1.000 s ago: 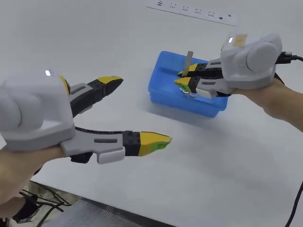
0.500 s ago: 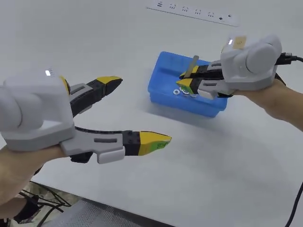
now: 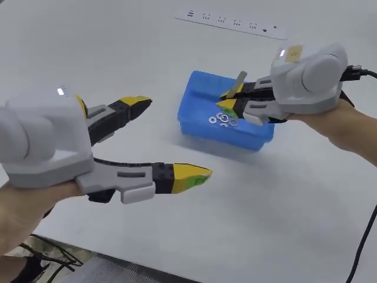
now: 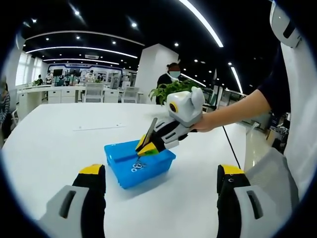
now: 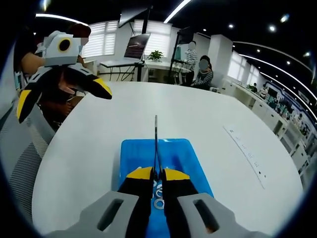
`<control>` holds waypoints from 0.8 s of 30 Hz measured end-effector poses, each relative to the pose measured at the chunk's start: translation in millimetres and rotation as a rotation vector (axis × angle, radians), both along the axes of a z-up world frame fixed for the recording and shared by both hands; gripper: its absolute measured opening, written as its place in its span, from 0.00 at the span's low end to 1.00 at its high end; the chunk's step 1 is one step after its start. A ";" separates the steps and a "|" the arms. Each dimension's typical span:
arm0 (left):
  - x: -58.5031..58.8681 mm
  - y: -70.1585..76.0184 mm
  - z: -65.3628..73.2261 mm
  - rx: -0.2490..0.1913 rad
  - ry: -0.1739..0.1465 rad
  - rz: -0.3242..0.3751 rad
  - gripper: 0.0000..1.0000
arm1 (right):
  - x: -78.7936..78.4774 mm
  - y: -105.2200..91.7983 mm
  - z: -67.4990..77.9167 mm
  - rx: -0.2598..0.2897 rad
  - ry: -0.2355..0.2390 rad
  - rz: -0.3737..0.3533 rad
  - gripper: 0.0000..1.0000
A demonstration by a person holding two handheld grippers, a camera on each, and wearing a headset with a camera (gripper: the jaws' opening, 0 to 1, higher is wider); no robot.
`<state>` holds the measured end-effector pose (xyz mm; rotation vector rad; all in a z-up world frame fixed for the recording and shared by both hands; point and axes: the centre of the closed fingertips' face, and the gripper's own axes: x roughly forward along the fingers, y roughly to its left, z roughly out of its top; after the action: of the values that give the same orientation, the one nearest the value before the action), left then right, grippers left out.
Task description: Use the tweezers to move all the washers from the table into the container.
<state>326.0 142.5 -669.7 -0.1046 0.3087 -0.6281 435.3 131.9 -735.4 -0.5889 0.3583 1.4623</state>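
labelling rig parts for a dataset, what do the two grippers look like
Both the left gripper and the right gripper have a rounded white body, grey jaw arms, black mid sections and yellow-green tips. Each body has a small light on top. The right one carries a tan sticker and a black cable at its back.

Bright, even light from overhead washes the white table in the head view, so shadows stay soft and pale, the clearest a faint one along the near side of the blue container. In both gripper views long ceiling light strips glare against a dark ceiling. The fisheye lens bends the room toward the edges, where distant desks turn hazy.
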 end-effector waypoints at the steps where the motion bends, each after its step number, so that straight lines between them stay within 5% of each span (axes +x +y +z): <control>1: 0.8 0.1 1.1 0.000 -0.002 -0.001 0.98 | -1.1 0.0 1.9 0.000 -0.001 0.002 0.07; 14: 31.6 -7.3 19.5 0.073 -0.059 -0.072 0.83 | -18.7 4.3 21.2 -0.006 -0.048 0.050 0.07; 19: 47.8 -14.1 27.2 0.113 -0.094 -0.113 0.57 | -28.7 4.6 30.6 -0.001 -0.069 0.078 0.07; 24: 61.0 -27.8 38.7 0.145 -0.130 -0.170 0.53 | -39.8 3.5 34.7 -0.011 -0.094 0.113 0.07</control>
<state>387.1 114.7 -631.0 0.1025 0.2384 -0.7747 395.6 135.5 -700.7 -0.6934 0.2627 1.5353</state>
